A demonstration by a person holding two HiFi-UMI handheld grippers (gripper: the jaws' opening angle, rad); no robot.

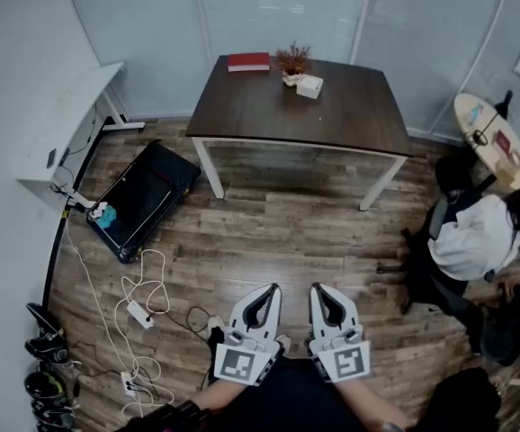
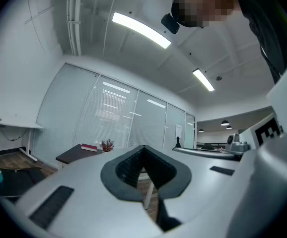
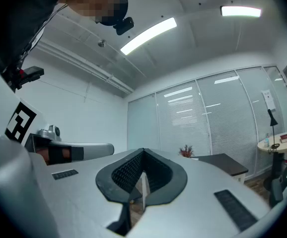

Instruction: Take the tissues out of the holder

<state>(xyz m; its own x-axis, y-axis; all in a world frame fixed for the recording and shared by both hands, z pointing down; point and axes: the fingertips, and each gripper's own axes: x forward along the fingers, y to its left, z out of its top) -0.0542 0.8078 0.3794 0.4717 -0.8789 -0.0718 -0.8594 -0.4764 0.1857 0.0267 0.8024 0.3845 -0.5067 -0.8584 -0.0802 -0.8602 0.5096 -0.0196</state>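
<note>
A small white tissue holder (image 1: 309, 85) stands on the dark wooden table (image 1: 332, 115) across the room, beside a little potted plant (image 1: 293, 61) and a red book (image 1: 248, 61). Both grippers are held side by side close to my body, far from the table and pointing level toward it. My left gripper (image 1: 274, 287) is shut with nothing between its jaws, and my right gripper (image 1: 315, 287) is shut and empty too. In the left gripper view the closed tips (image 2: 143, 147) meet, with the table (image 2: 76, 153) far behind. The right gripper view shows closed tips (image 3: 143, 150) and the plant (image 3: 185, 150).
A black walking pad (image 1: 143, 196) lies on the wood floor at the left, with white cables and power strips (image 1: 138, 313) near it. Shoes (image 1: 44, 331) line the left wall by a white desk (image 1: 62, 124). A person sits on a chair (image 1: 471, 237) at the right, near a round table (image 1: 494, 138).
</note>
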